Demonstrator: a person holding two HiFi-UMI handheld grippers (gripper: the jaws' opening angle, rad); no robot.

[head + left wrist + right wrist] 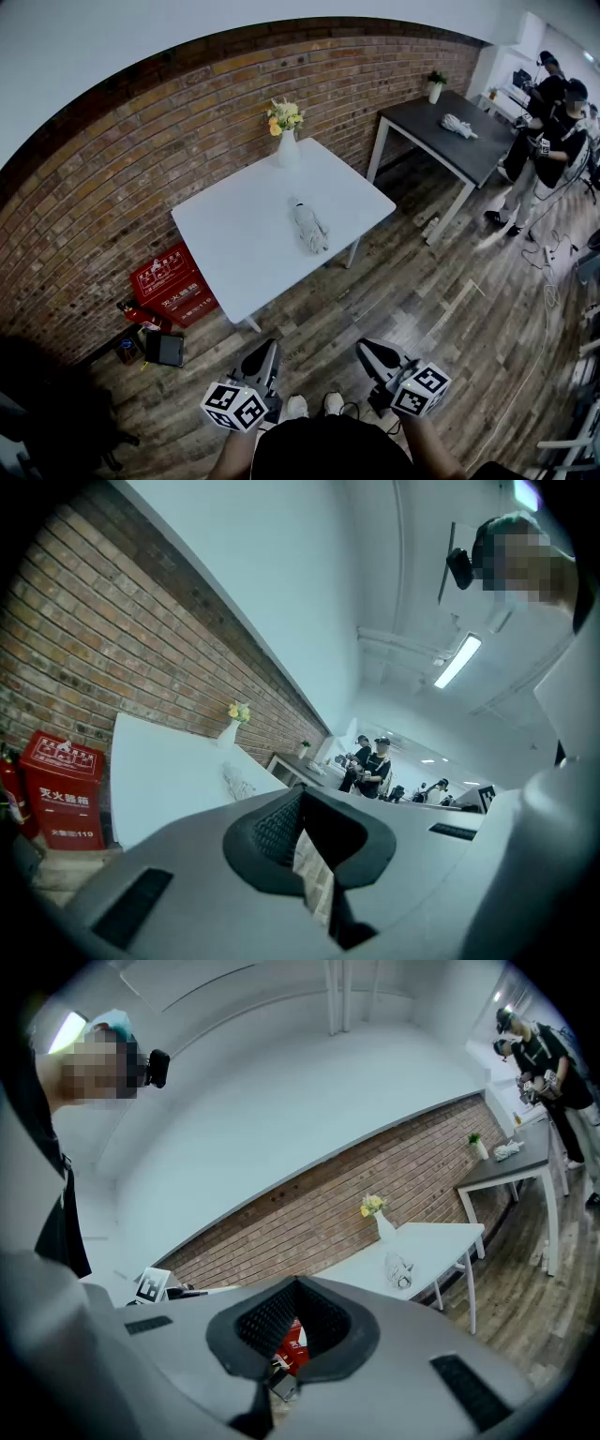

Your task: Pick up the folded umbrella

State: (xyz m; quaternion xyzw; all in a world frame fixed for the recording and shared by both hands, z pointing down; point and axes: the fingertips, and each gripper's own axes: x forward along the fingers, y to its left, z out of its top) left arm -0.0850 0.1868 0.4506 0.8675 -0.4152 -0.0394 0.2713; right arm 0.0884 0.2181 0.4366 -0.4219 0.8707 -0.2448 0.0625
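The folded umbrella (308, 228), a pale grey patterned bundle, lies on the white table (234, 234) in the head view. It is small and far off in the left gripper view (239, 782) and in the right gripper view (399, 1269). Both grippers hang near the floor in front of the table, well short of the umbrella. My left gripper (272, 345) (300, 791) has its jaws together with nothing in them. My right gripper (362, 345) (296, 1283) is likewise shut and empty.
A white vase of flowers (286, 141) stands at the table's far edge by the brick wall. A red crate (173, 284), a fire extinguisher (141, 314) and a black box (165, 349) sit on the floor at left. A dark table (487, 155) and people (548, 131) are at right.
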